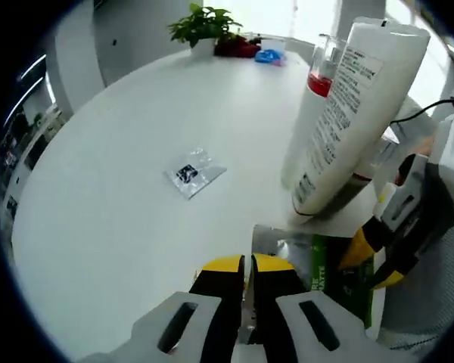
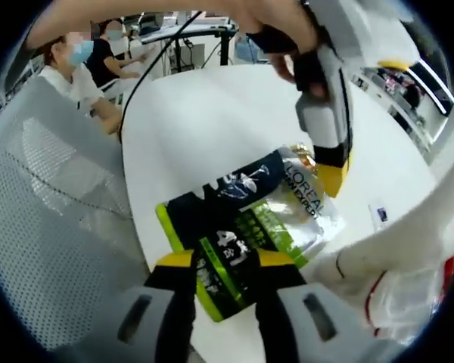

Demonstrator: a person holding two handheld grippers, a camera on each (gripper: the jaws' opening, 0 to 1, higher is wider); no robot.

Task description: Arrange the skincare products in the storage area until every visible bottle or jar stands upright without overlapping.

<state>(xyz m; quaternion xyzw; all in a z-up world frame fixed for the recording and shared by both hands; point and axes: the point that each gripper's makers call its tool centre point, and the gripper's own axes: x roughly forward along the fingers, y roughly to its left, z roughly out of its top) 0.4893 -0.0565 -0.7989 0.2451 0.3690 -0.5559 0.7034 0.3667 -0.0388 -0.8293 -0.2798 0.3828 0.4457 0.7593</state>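
Glossy foil pouch (image 2: 250, 227), matt table (image 1: 136, 227)

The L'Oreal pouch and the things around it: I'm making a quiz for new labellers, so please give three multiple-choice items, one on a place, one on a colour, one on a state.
1. Where does the small clear packet lie?
A. On the open white table
B. On the pouch
C. In the plant pot

2. What colour are the gripper tips?
A. Red
B. Yellow
C. Blue

3. How is the pouch held?
A. By no gripper
B. By one gripper
C. By both grippers

Answers:
1 A: the small clear packet lies alone on the white table.
2 B: yellow tips on the left gripper.
3 C: the left gripper and the right gripper each pinch an end of the pouch.
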